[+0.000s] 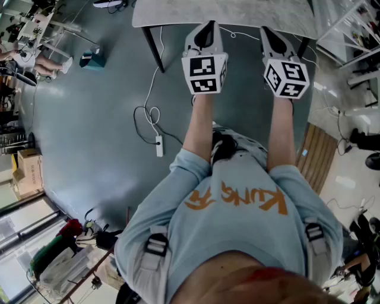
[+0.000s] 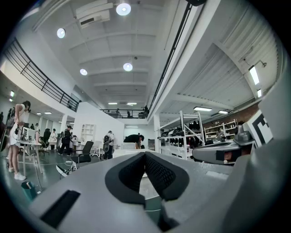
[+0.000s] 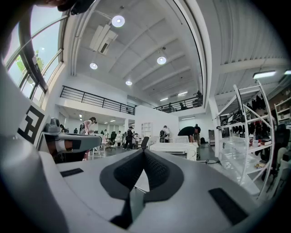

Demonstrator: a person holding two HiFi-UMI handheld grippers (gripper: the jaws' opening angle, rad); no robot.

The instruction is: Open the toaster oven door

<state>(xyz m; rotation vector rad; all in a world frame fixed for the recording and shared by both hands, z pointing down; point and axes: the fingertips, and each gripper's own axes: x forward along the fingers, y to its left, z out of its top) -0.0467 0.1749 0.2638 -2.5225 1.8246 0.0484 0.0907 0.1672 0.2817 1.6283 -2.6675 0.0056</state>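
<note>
The left gripper (image 2: 145,155), a grey two-jaw tool with dark ribbed pads, has its jaws pressed together on nothing, and the matching right gripper (image 3: 144,154) is likewise closed and empty. Both are held level, side by side, at the upper middle of the head view, at the end of the person's outstretched forearms. Their tips reach the near edge of a pale grey stone-look tabletop (image 1: 237,12) on black legs. Below it lies a dull grey-green floor (image 1: 89,119) with a white cable and power strip (image 1: 159,145). The toaster oven appears in no view, so its place, its long axis and the way its door faces cannot be told. The task looks unstarted: finding the oven, reaching its door and pulling it open all remain.
</note>
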